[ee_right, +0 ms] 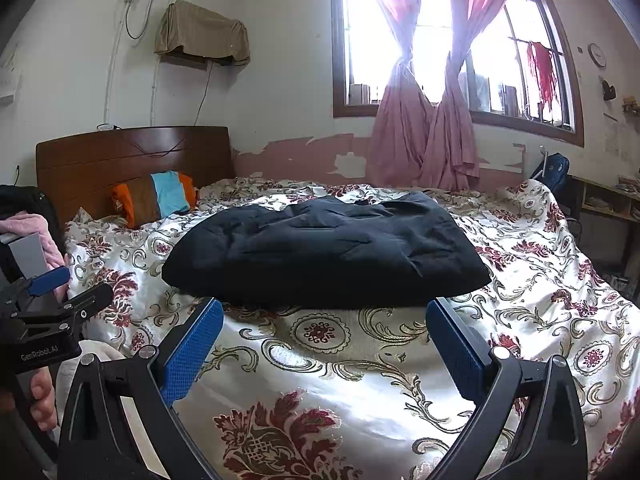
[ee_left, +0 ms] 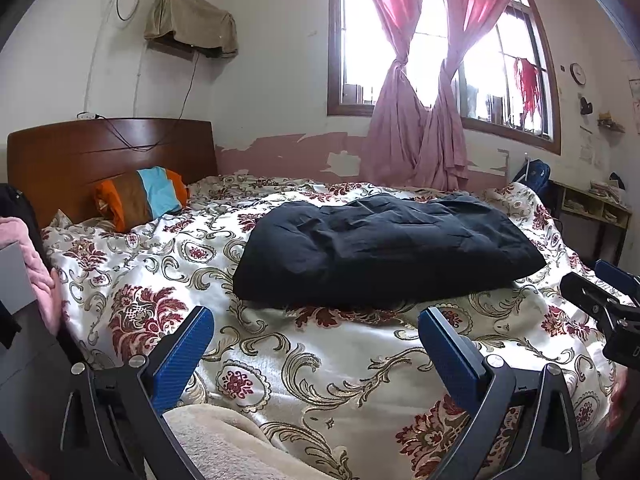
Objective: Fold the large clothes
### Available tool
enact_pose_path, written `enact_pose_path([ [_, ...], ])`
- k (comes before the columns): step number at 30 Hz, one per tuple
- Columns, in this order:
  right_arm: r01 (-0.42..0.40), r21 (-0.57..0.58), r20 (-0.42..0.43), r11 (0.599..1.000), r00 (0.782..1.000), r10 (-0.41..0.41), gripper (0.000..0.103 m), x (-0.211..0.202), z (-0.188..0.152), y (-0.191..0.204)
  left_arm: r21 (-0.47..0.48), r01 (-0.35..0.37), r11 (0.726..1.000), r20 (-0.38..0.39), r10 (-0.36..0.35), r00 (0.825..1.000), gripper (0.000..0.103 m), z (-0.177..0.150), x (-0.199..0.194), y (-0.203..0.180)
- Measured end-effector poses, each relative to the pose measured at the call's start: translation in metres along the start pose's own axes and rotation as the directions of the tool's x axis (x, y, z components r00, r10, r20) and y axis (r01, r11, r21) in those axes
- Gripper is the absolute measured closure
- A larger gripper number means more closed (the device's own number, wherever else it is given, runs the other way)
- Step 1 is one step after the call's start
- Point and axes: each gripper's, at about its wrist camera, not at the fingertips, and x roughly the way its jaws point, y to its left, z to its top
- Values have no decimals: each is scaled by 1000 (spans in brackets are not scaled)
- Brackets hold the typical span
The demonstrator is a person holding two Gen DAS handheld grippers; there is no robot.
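Left side of scene: wooden headboard (ee_left: 108,160) with a striped cushion (ee_left: 142,196) leaning at its foot. A pink fleecy cloth (ee_left: 38,264) hangs at the far left edge, well apart from the work.

Left gripper (ee_left: 316,344): jaws spread wide, nothing between them, blue pads facing inward. It hovers over the floral bedspread (ee_left: 320,380), short of the garment. A cream fleece blanket (ee_left: 224,440) lies directly below it at the bed's near edge.

Centre: the dark garment (ee_right: 324,252), a padded navy piece, lies on the bedspread as a puffy, roughly rectangular bundle. Its near edge runs left to right just beyond both sets of fingers. It looks already doubled over at least once; I cannot tell where sleeves or collar are.

Right gripper (ee_right: 324,344): jaws likewise spread wide and empty, aimed at the middle of the garment's near edge.

Judgement: step in hand is either the approach for a further fold or a final check. To do a fold well:
- set each gripper at one near corner, well apart, not both at the middle;
- pinch all layers together, since the padding will spring apart if only the top layer is caught;
- avoid catching the slick bedspread underneath;
- lift both corners evenly, carry toward the window (ee_right: 440,40) side, lay down flat.

Risk: the bulky filling resists creasing and may unroll on release.
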Motion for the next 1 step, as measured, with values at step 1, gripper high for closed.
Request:
enact_pose_path([
  [1,-1,1,-2,1000,1000,1,3,0,0,-1,0,-2,1000,-1,2,1000,0,0,0,0],
])
